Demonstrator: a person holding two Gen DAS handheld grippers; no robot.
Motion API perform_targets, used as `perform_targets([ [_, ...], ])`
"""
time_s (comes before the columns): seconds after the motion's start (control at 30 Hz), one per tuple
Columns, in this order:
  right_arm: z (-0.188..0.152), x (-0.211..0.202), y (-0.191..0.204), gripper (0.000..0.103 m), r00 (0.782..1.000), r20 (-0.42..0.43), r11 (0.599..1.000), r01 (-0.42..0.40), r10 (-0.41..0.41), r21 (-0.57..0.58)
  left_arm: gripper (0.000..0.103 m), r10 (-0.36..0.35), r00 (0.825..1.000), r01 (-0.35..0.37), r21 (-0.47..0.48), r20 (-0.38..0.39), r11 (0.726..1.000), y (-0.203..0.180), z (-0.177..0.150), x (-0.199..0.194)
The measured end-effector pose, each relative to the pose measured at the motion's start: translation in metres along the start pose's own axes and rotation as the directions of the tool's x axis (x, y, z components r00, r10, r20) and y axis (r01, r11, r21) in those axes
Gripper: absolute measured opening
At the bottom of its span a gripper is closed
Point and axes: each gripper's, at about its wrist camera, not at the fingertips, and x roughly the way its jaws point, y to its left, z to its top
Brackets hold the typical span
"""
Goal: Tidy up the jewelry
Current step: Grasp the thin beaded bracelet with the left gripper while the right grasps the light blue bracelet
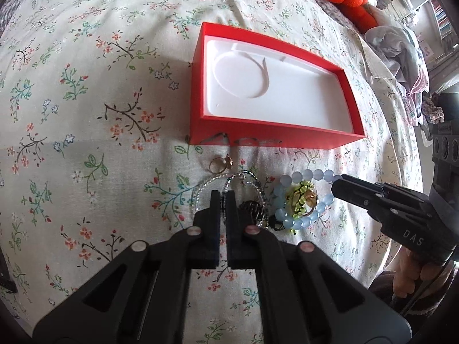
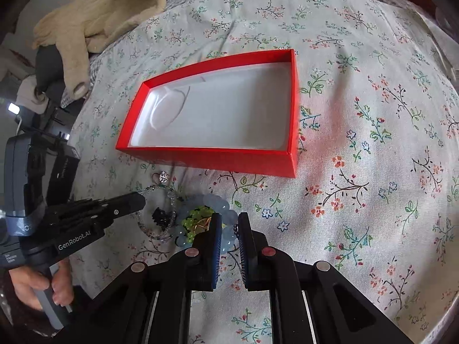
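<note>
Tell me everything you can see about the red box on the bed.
The red box is a shallow, open rectangular tray, seemingly cardboard, with no lid in view. Inside sits a white moulded liner with a round recess at one end; no jewelry lies in it. It rests flat on the floral bedspread, just beyond the jewelry pile, with a ring close to its near wall. Neither tool touches it.

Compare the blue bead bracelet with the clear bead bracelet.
The blue bead bracelet has large, frosted, pale blue beads; the clear bead bracelet has tiny glassy ones on thin strands. The blue one rings a green-yellow piece; the clear one loops around a dark piece. Both lie on the floral bedspread.
</note>
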Motion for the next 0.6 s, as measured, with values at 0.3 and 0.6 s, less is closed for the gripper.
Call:
perform_targets([
  [0.3,-0.002,-0.027,0.015,0.011,0.996,0.067,0.998,-0.052,0.053,-0.018,0.004,-0.061,0.995,0.058,0.038,0.080,0.998,-0.017,-0.006,-0.025],
  [0.6,-0.007,-0.032,0.008,0.012,0.997,0.074,0.999,-0.020,0.018,0.030,0.004,-0.060,0.994,0.056,0.043,0.096,0.997,-0.026,-0.011,-0.029],
])
